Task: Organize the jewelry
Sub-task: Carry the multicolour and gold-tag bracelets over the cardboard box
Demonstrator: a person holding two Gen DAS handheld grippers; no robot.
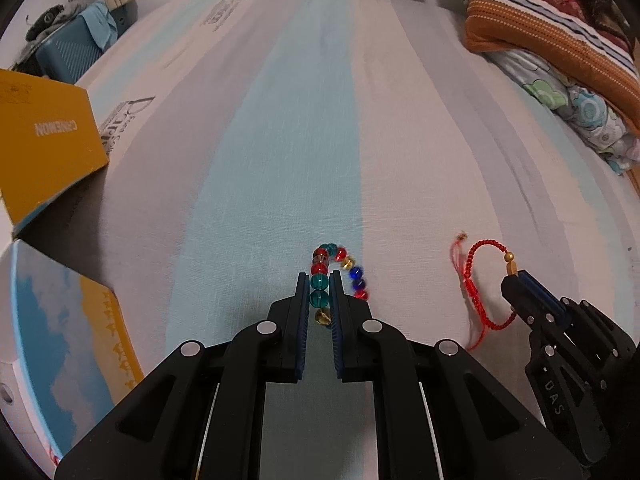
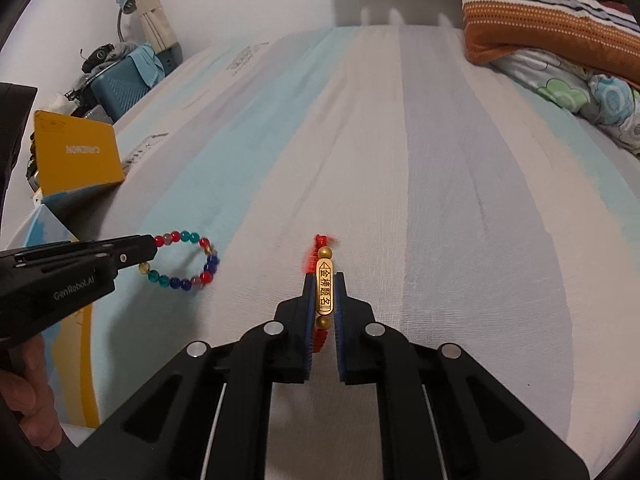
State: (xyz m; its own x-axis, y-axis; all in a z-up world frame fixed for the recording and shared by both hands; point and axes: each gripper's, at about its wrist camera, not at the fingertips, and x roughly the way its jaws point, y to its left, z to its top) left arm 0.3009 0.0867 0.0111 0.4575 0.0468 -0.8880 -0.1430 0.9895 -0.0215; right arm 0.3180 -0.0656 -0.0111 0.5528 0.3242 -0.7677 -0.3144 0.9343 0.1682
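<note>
My left gripper is shut on a bracelet of red, teal, blue and amber glass beads; its loop hangs out past the fingertips above the striped bed sheet. From the right wrist camera, the same bead bracelet shows as a ring held by the left gripper. My right gripper is shut on the gold engraved bar of a red cord bracelet. In the left wrist view, the red cord bracelet dangles as a loop with loose tails from the right gripper.
A yellow box lid stands propped at the left above an open box with a blue and yellow lining. Folded blankets and a striped pillow are piled at the right. A blue case stands beyond the bed's left edge. A hand grips the left tool.
</note>
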